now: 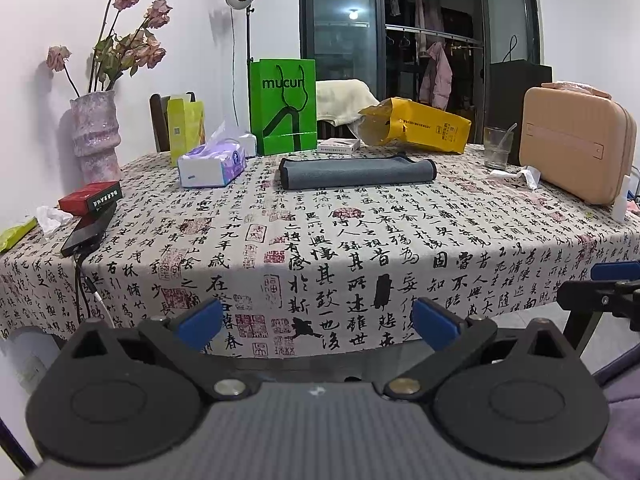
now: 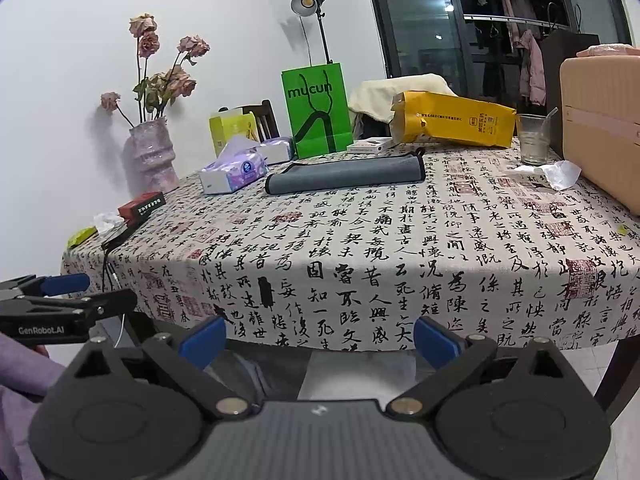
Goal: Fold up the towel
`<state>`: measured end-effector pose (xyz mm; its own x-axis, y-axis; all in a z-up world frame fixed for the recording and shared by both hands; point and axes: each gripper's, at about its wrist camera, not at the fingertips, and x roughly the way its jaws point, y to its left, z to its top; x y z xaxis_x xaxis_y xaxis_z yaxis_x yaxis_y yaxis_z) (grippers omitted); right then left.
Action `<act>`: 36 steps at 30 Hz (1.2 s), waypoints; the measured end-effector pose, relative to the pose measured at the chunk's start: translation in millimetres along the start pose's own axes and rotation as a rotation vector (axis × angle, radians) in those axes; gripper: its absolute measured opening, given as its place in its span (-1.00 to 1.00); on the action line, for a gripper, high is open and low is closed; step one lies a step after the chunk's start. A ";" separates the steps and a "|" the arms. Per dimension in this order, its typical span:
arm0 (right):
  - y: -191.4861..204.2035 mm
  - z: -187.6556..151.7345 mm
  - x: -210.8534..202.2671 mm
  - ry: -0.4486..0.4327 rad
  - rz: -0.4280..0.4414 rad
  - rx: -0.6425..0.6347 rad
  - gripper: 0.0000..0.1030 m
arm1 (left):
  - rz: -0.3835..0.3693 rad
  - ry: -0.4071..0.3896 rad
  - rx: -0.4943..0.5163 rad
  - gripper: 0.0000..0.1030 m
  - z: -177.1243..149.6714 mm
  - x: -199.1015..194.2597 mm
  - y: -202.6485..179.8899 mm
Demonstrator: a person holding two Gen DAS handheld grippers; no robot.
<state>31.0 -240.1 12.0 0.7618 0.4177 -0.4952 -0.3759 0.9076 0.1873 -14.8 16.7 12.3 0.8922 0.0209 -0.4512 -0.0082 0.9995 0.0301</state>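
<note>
**Soft grey towel waiting at the far side**

Both my left gripper (image 1: pixel 316 324) and right gripper (image 2: pixel 318 338) have fingers spread wide, holding nothing, off the near edge of the surface (image 1: pixel 400 220). The grey towel (image 1: pixel 357 172) lies flat at upper centre, before the green bag (image 1: pixel 282 106). It looks light and limp; I'd pinch its near corners.

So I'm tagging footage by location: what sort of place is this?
Probably a home dining room: a cluttered table with a vase of dried roses, and clothes hanging behind glass doors.
</note>
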 end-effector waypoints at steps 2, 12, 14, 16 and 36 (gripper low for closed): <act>-0.1 0.0 0.6 0.001 0.000 0.001 0.95 | 0.001 0.000 0.000 1.00 0.2 -0.2 -0.3; -0.4 -0.3 1.2 0.005 0.002 0.001 0.95 | 0.006 -0.003 0.002 1.00 1.4 -1.0 1.3; 0.5 -0.1 1.2 0.004 0.003 -0.004 0.95 | 0.006 -0.003 0.003 1.00 1.1 -1.2 1.4; 0.8 -0.3 1.6 0.004 0.004 -0.005 0.95 | 0.004 -0.002 0.002 1.00 1.2 -1.1 1.8; 0.4 0.6 1.7 0.003 0.002 -0.009 0.96 | 0.004 -0.005 0.009 1.00 2.5 0.5 0.9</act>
<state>32.4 -239.1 11.8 0.7594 0.4195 -0.4974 -0.3824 0.9062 0.1806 -13.2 17.5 14.3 0.8946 0.0247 -0.4462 -0.0078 0.9992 0.0397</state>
